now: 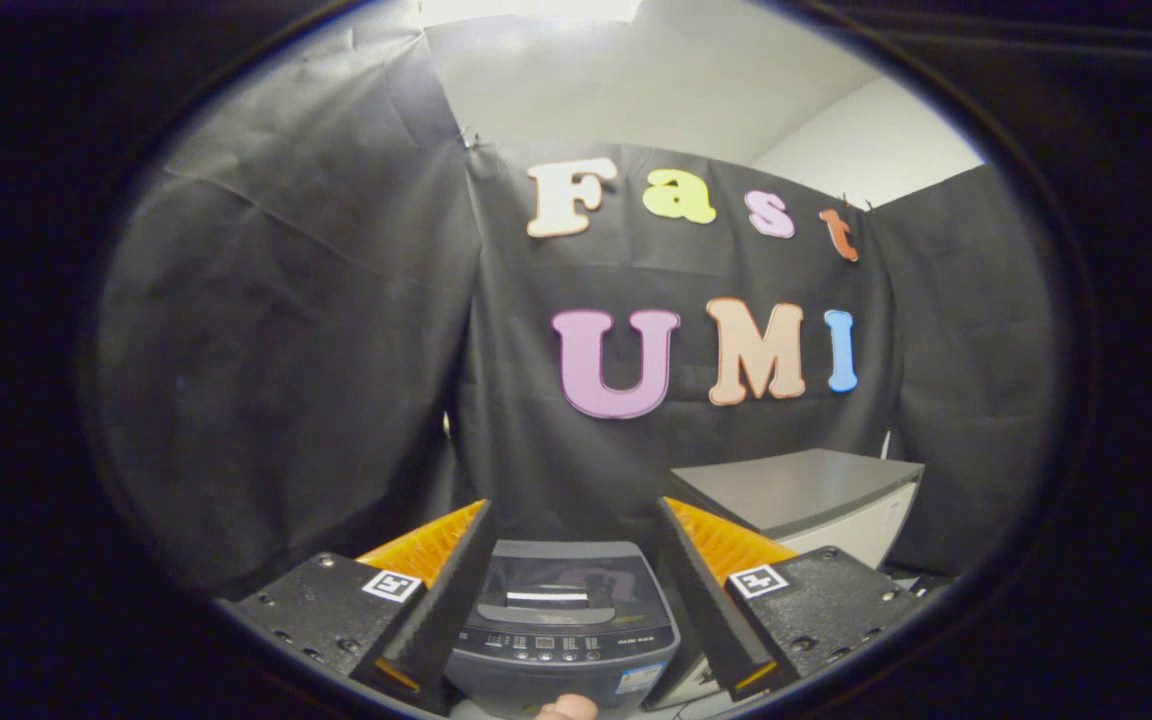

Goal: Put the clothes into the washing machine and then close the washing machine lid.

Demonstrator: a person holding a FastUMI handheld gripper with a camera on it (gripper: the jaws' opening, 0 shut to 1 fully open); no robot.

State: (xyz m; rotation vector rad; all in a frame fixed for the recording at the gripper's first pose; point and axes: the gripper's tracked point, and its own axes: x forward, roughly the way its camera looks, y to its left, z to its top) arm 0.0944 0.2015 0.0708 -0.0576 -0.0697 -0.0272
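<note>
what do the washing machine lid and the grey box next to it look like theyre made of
The washing machine, seen between the open gripper fingers, has a lid that looks like dark tinted glass or glossy plastic: it mirrors a bright strip of light. Its body and control panel look like moulded grey plastic. The grey box beyond the fingers seems matt, with a smooth grey top and paler sides; painted metal or plastic, hard to tell.

A grey-topped white cabinet (pixel 816 500) stands against the black cloth wall (pixel 316 330), a white room wall (pixel 866 140) above.
</note>
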